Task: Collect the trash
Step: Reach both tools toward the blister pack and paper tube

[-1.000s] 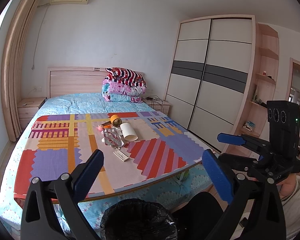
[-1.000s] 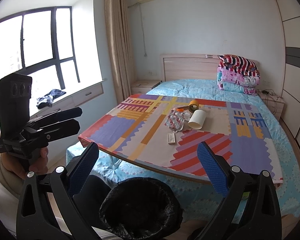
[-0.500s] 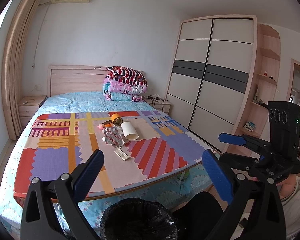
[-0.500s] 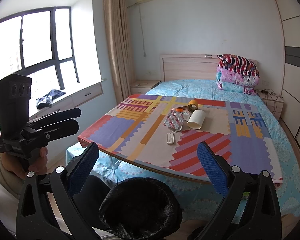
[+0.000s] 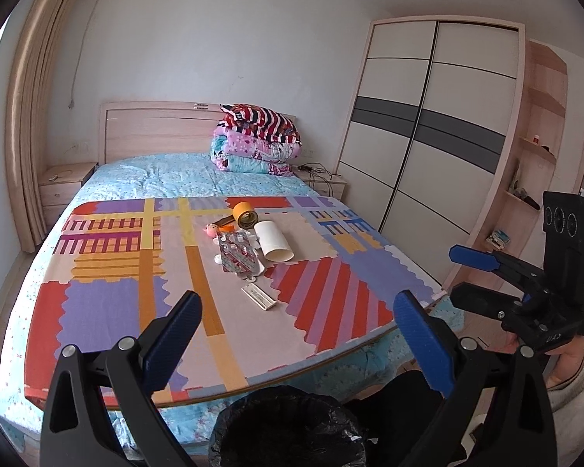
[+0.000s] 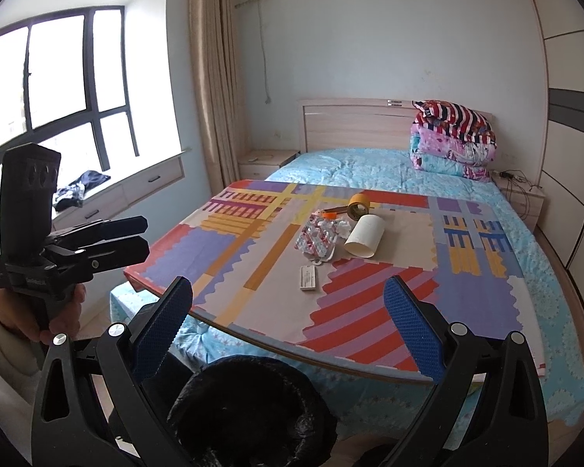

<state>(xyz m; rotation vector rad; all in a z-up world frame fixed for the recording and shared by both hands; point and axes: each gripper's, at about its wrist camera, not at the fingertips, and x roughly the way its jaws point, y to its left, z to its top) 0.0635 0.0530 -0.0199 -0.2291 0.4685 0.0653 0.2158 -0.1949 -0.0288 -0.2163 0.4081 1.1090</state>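
Bedroom scene: a bed (image 5: 167, 173) carries a patchwork-coloured board that serves as the bench (image 5: 109, 303), and the trash sits in a loose cluster near its middle. Closest to the near edge lies a small white flat packet (image 5: 259, 297); behind it are crumpled blister packs (image 5: 238, 253), with a white paper cup (image 5: 273, 240) on its side just beside them, a yellow tape roll (image 5: 244, 214) beyond that, and a small pink thing too small to identify. A black-lined trash bin (image 5: 288, 428) stands on the floor below the near edge of the bench, between the viewer and the clutter. The left gripper (image 5: 292, 330) and the right gripper (image 6: 288, 323) both hang above the bin, well apart from the trash; each has its jaws spread wide with nothing between them. Judging by this, collecting has not begun: every piece is on the bench and the bin looks empty, though its bottom is in shadow. The next move calls for reaching forward over the bin to the white packet, the nearest piece, and closing on its thin edges, which may be fiddly since it lies flat. Compared with a second ago, both views sit slightly closer to the bench, and no item has shifted.
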